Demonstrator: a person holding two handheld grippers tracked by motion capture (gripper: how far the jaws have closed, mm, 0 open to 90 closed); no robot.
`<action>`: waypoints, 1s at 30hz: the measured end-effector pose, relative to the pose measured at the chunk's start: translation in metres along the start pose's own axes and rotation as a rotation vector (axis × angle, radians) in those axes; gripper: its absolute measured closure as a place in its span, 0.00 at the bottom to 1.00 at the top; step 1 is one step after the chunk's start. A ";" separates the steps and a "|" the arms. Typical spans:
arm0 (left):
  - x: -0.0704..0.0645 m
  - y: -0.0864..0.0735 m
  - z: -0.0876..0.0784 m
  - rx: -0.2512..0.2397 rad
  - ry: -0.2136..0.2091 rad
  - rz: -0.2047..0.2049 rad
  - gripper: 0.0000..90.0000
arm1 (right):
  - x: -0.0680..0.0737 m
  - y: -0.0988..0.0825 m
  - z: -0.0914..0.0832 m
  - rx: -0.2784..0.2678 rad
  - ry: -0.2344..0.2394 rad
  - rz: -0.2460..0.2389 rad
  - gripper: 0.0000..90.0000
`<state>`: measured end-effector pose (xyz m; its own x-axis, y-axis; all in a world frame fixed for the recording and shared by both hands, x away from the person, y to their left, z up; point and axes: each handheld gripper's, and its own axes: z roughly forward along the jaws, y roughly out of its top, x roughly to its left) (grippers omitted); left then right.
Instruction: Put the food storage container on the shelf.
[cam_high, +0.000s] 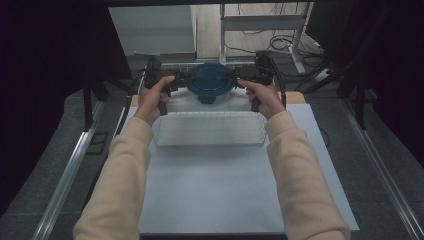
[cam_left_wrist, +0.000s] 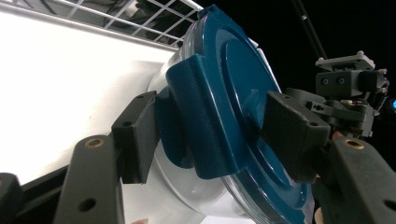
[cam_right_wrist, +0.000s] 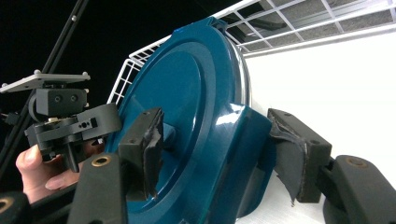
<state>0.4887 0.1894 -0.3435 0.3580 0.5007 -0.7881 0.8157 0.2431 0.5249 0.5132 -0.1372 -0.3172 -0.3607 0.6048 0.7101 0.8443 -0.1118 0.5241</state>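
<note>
Round container, clear body, blue lid: between both grippers, beyond the white wire basket. Left gripper: clamped on one lid latch; right gripper: clamped on the opposite latch.

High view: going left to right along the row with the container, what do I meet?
Left hand → left gripper → blue-lidded container → right gripper → right hand.

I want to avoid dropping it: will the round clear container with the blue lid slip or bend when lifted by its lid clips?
The round clear container with the blue lid looks rigid, so bending seems unlikely. Its glossy plastic may be slippery. It appears empty, so probably light.
</note>
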 end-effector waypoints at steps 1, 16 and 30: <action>-0.001 -0.001 0.000 -0.008 0.004 0.005 0.42 | 0.001 -0.001 0.000 -0.006 -0.001 0.001 0.42; -0.045 -0.054 -0.052 -0.102 0.154 0.317 0.24 | 0.043 -0.046 -0.051 -0.144 -0.196 -0.445 0.19; -0.023 -0.187 -0.088 -0.054 0.206 0.477 0.23 | 0.010 -0.176 -0.097 -0.110 -0.131 -0.620 0.22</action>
<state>0.2878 0.2057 -0.3950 0.5824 0.7182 -0.3808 0.5576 -0.0120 0.8300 0.3222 -0.1882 -0.3565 -0.7113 0.6739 0.1999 0.4467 0.2137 0.8688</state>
